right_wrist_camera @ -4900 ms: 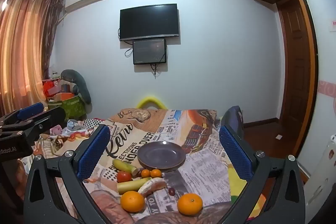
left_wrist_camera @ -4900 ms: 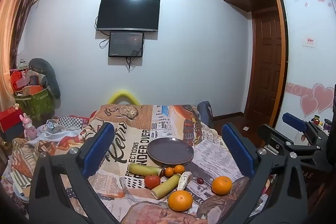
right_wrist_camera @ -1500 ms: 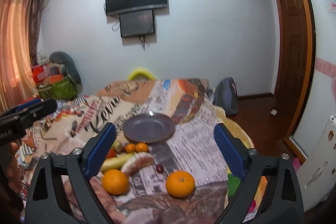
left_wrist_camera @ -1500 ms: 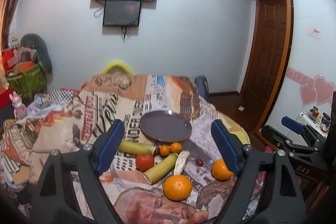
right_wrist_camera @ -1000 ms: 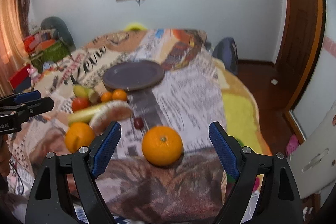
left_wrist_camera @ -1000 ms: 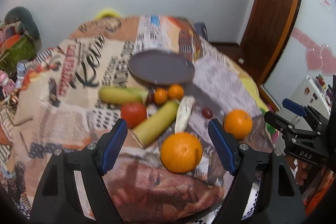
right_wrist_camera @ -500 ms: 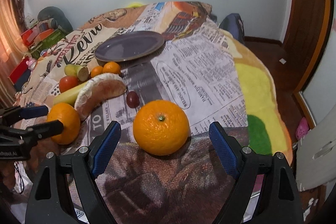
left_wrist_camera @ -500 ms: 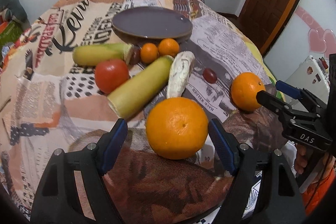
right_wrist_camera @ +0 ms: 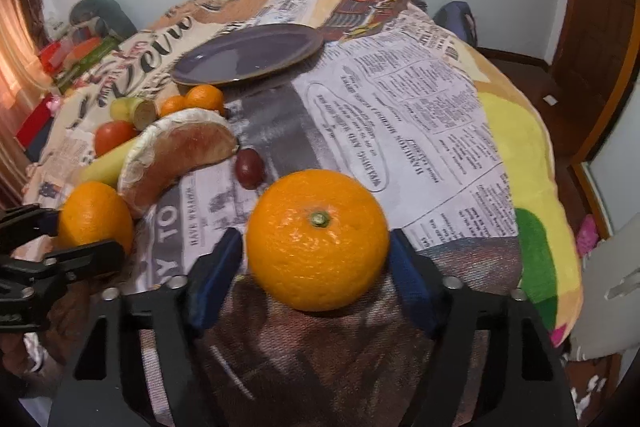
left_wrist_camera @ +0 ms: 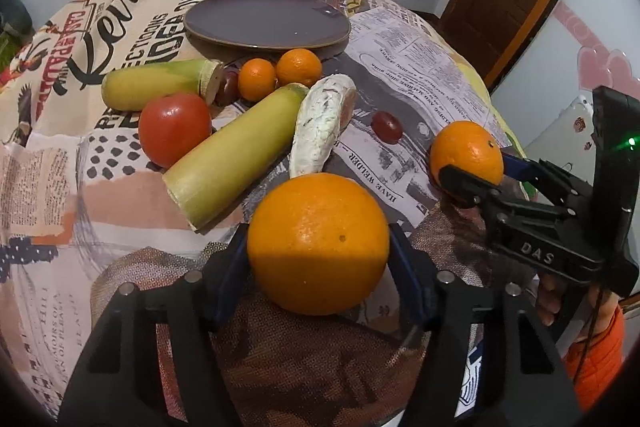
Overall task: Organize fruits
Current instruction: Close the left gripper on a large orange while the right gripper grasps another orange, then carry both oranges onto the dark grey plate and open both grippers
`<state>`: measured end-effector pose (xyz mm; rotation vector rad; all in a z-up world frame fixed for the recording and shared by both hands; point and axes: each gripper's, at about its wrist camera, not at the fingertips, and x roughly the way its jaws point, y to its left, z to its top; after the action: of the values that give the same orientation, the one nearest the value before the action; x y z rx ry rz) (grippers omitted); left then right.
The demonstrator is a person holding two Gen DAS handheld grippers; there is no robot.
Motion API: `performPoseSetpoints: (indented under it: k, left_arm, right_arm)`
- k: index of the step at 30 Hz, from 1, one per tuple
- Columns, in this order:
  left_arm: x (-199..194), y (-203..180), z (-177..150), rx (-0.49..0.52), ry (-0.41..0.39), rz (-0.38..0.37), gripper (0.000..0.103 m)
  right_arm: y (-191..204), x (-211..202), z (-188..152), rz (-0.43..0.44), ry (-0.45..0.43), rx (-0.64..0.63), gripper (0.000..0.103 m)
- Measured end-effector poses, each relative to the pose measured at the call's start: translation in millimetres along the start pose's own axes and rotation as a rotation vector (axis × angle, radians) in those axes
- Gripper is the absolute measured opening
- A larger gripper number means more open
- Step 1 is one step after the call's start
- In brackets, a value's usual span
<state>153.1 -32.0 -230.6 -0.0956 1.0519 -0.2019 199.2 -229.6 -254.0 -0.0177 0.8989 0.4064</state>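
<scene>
Through the left wrist camera, my left gripper [left_wrist_camera: 318, 259] clamps a large orange [left_wrist_camera: 318, 243] on the tablecloth [left_wrist_camera: 48, 187], near a purple plate [left_wrist_camera: 266, 21]. Through the right wrist camera, my right gripper [right_wrist_camera: 316, 259] grips a second orange [right_wrist_camera: 318, 239] beside a grape [right_wrist_camera: 249, 167].

I see a large orange [left_wrist_camera: 318, 243] nearest my left camera and a second orange [right_wrist_camera: 318, 241], stem up, nearest my right one, both well short of the empty purple plate [left_wrist_camera: 266, 21]. Just before the plate sit two small tangerines [left_wrist_camera: 280, 73] side by side; beside them lie two pale green stalks [left_wrist_camera: 234, 155], a red tomato [left_wrist_camera: 175, 129] and a white-skinned wedge [left_wrist_camera: 320, 125]. One dark grape [left_wrist_camera: 386, 127] lies between the plate and the second orange.
</scene>
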Motion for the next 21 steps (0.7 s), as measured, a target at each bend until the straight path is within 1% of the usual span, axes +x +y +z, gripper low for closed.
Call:
performPoseSetpoints:
  k: [5, 11, 21]
  left_arm:
    - [-7.2, 0.0, -0.1, 0.001, -0.015, 0.002, 0.064]
    - [-31.2, 6.2, 6.9, -0.014, -0.079, 0.015, 0.064]
    - [-81.4, 24.4, 32.2, -0.043, -0.22, 0.051, 0.064]
  right_arm:
    - [-1.6, -3.7, -0.9, 0.004, 0.003, 0.018, 0.066]
    - [1.7, -14.8, 4.0, -0.013, -0.017, 0.009, 0.066]
    - [14.6, -55.4, 33.2, -0.023, -0.156, -0.025, 0.066]
